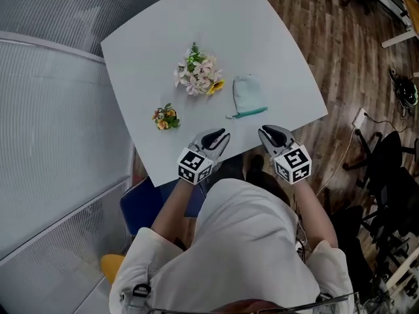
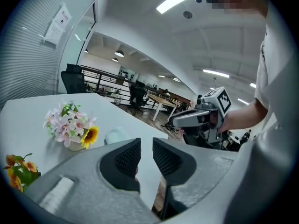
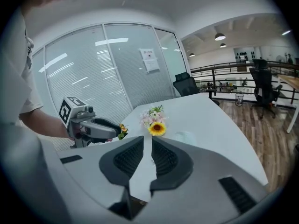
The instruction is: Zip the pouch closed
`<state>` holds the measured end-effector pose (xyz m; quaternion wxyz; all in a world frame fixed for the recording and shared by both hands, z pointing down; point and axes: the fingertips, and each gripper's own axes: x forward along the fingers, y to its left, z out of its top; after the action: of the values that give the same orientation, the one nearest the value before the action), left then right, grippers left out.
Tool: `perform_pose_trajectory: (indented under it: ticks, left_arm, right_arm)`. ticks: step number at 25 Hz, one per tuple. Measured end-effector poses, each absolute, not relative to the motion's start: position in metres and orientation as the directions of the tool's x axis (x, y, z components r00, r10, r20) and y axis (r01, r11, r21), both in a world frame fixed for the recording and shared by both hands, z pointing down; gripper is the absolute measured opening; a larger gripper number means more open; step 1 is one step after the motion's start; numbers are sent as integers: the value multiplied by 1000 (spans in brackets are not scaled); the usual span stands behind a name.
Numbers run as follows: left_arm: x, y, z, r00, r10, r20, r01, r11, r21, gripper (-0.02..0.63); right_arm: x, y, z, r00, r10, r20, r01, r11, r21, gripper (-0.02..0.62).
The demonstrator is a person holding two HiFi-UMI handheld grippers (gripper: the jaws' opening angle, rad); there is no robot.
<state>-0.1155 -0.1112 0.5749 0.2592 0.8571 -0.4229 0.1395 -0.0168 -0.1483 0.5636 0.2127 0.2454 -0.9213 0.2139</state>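
Pouch (image 1: 248,95): pale mint, flat on the white table (image 1: 275,51), its teal zipper edge (image 1: 251,114) facing me, near the front edge. No print legible on it. Flower bunch (image 1: 198,77) just to its left; small orange posy (image 1: 165,117) further left.

My left gripper (image 1: 219,138) and right gripper (image 1: 267,134) hover at the table edge. Each has its jaws a narrow gap apart, grasping nothing.

Wall notice (image 3: 150,60): text unreadable.

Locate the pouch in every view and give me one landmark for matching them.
Head view: pouch right of centre on the table.
Left gripper view: pouch centre-left, just above the jaws.
Right gripper view: pouch centre-right, just above the jaws.
Shared landmark: the sunflower bouquet beside it.
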Motion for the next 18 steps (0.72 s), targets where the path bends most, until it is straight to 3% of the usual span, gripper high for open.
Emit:
perform_pose_trajectory:
  ticks: [18]
  left_arm:
    - [-123, -155, 739, 613, -346, 710, -648, -735, 202, 83]
  right_arm:
    - [-76, -146, 734, -717, -267, 644, -635, 632, -444, 71]
